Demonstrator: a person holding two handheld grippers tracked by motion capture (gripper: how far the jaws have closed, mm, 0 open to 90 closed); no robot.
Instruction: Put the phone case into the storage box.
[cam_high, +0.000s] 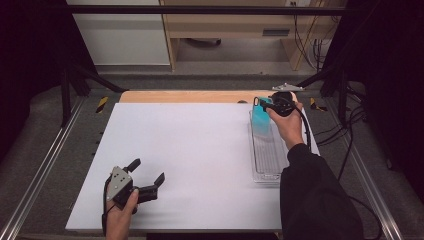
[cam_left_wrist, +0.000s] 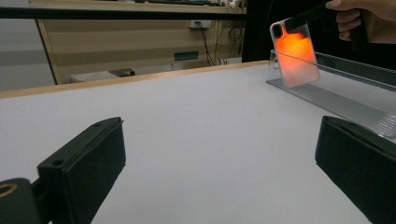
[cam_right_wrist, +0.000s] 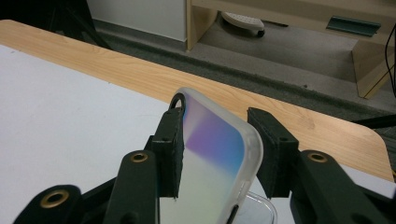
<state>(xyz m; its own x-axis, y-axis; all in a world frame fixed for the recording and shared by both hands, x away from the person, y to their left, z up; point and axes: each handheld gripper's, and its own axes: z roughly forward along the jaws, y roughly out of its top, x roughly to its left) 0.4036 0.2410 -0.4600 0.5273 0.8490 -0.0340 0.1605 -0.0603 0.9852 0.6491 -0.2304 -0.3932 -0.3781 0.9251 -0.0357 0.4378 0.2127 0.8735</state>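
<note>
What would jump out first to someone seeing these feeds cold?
The phone case, glowing orange in the left gripper view, stands on end between the jaws of the right tongs at the far end of the clear tray. The left tongs rest open on the bare white table.

Left gripper sits low near the front-left corner of the white desk, jaws spread wide with nothing between them, grey plate on top, hand gripping it from the front edge. Right gripper is over the far end of a clear tray that runs along the desk's right edge, front to back. A blue-tinted phone case hangs below it, over the tray's far end; jaw contact on it is too small to tell. Right hand and dark sleeve overlap the tray's right side.
</note>
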